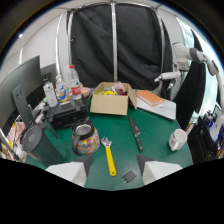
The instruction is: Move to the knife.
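A black knife (pixel 136 133) lies lengthwise on the green table mat (pixel 155 125), ahead of my right finger and slightly beyond it. My gripper (pixel 114 172) is open, its two pale fingers (pixel 70 171) spread wide with nothing held. Between the fingers lie a yellow-handled wrench (pixel 108 156) and a small black block (pixel 129 176). The knife is apart from both fingers.
A glass jar of coloured candies (pixel 85 139) stands ahead of the left finger. A white mug (pixel 177 139) sits right of the knife. Farther back are an open cardboard box (pixel 113 99), bottles (pixel 75 82), an orange book on papers (pixel 150 97), a monitor (pixel 21 90) and a black chair (pixel 192 90).
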`<state>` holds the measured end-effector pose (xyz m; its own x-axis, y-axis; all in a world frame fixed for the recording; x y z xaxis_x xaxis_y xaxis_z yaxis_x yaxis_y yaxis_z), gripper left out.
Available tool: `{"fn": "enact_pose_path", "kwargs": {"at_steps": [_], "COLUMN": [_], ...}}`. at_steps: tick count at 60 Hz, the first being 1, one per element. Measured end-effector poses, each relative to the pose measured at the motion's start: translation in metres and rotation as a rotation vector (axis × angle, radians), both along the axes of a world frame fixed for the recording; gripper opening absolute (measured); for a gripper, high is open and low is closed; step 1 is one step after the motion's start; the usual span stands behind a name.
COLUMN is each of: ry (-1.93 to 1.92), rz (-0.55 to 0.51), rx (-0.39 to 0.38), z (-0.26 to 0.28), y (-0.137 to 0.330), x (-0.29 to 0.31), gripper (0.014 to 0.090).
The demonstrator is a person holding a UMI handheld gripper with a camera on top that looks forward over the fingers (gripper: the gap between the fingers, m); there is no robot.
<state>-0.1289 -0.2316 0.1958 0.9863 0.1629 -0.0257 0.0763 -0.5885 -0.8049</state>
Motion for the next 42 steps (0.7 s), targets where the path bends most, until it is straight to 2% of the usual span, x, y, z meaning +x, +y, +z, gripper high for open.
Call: {"fn": "enact_pose_path", "kwargs": {"at_steps": [9,21,29,42], "ry": [-0.014,-0.036,-0.036,-0.053], "rz": [-0.036,-0.098,-0.127,-0.098], "rx": [0.035,0.039,0.011,-0.026], "z": [0.005,0.000,-0.017,-0.053], "y": [-0.002,-0.007,-0.008,0.042], "x": [0.017,0.056,0.081,0.101], "gripper": [0.0848,0.0856,0.0858,0.0856]}}
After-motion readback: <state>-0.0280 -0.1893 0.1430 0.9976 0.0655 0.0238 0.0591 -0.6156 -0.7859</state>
